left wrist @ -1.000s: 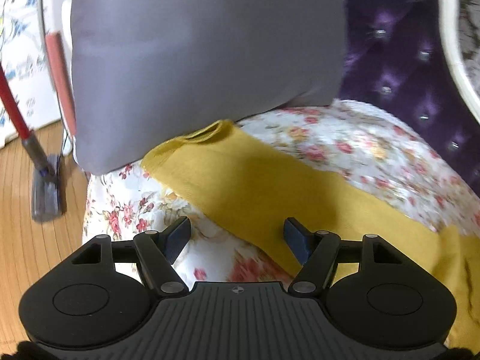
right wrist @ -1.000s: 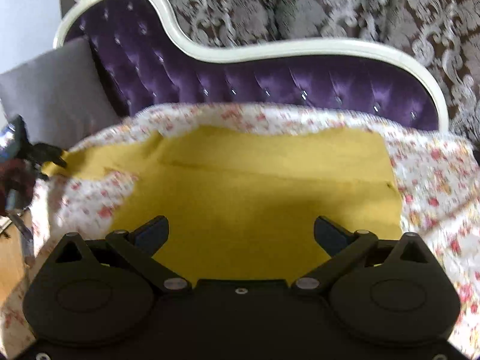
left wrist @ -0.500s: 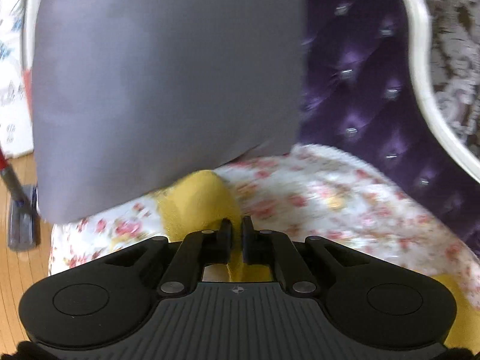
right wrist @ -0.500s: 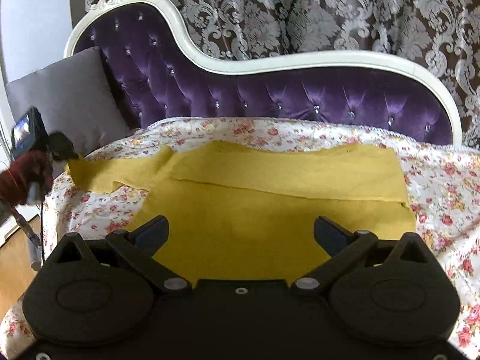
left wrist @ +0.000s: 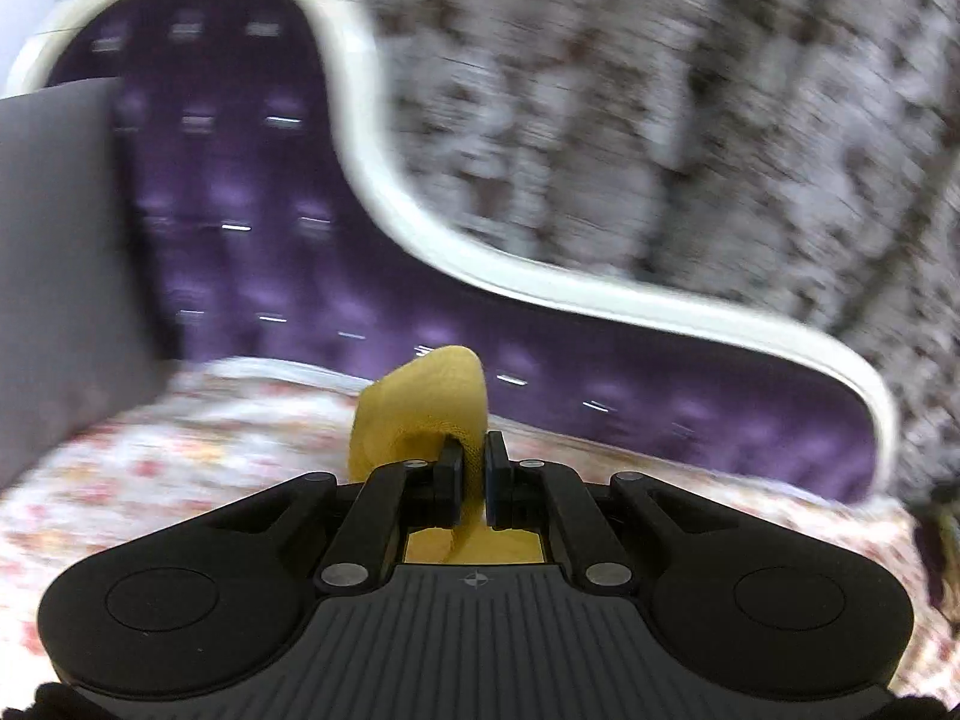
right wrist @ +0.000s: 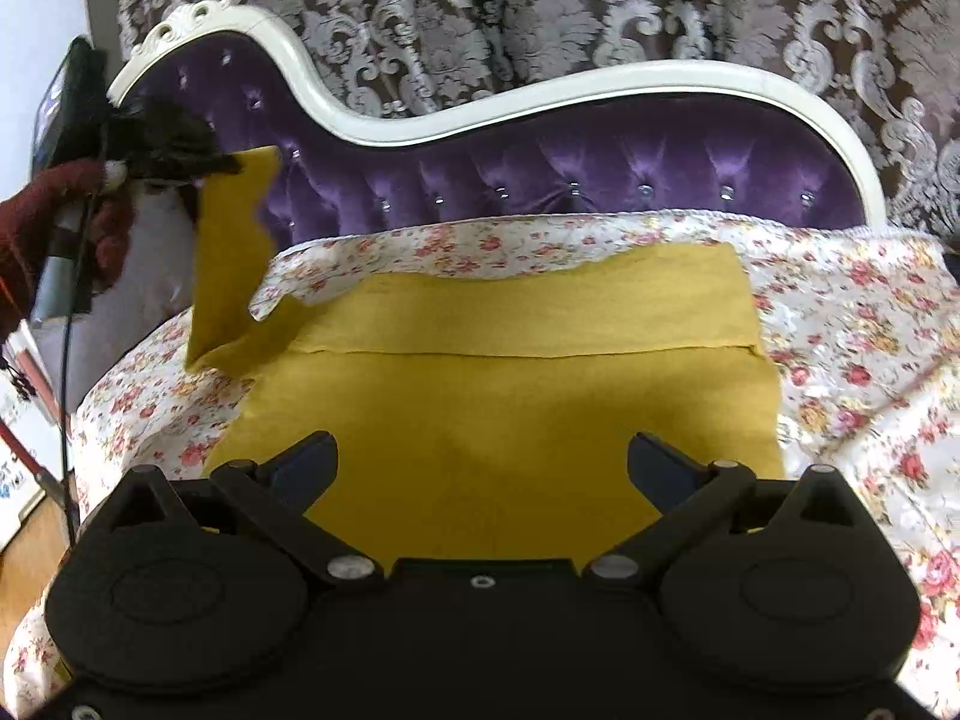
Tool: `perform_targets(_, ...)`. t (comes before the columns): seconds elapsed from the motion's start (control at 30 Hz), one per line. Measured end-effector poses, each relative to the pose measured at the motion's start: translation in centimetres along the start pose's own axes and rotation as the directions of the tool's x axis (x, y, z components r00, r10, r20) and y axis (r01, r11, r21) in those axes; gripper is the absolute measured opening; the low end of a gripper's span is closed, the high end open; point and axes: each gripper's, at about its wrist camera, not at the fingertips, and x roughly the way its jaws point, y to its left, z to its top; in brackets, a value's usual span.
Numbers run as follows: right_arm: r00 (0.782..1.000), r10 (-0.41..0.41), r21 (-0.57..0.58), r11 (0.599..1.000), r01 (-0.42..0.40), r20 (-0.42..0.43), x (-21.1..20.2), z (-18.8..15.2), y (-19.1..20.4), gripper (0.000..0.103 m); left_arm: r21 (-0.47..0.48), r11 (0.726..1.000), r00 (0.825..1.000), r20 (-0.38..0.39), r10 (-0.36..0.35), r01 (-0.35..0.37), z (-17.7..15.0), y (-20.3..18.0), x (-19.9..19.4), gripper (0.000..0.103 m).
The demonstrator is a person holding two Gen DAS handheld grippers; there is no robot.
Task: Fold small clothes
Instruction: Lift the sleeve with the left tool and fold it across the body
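A mustard-yellow garment point(right wrist: 492, 420) lies spread on the floral sheet point(right wrist: 852, 336) of the sofa, its far part folded over along a crease. Its left sleeve point(right wrist: 231, 252) hangs lifted in the air at the left. My left gripper point(right wrist: 222, 167) is shut on the sleeve's end; in the left wrist view the yellow cloth point(left wrist: 432, 414) bulges up between the closed jaws of that left gripper point(left wrist: 474, 459). My right gripper point(right wrist: 480, 462) hovers open over the near part of the garment, nothing between its fingers.
A purple tufted sofa back point(right wrist: 600, 168) with a white frame point(right wrist: 540, 96) runs behind the sheet. A grey cushion point(left wrist: 54, 252) leans at the left end. A gloved hand point(right wrist: 54, 222) holds the left gripper. Patterned curtain behind; wooden floor point(right wrist: 30, 558) at the left.
The left gripper closed on the sleeve end, then rose and swung right, lifting the sleeve off the sheet. The right gripper stayed open and shifted slightly over the garment.
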Motion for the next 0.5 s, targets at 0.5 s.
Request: perform_targets(0.5, 1.0, -0.027, 0.109, 0.994, 0.025, 0.016, -0.4, 0.4, -3.8, 0.103, 0.044, 0.96, 0.93, -0.263, -0.257, 0.278, -9.1, -11.1, 5.7, 0.047)
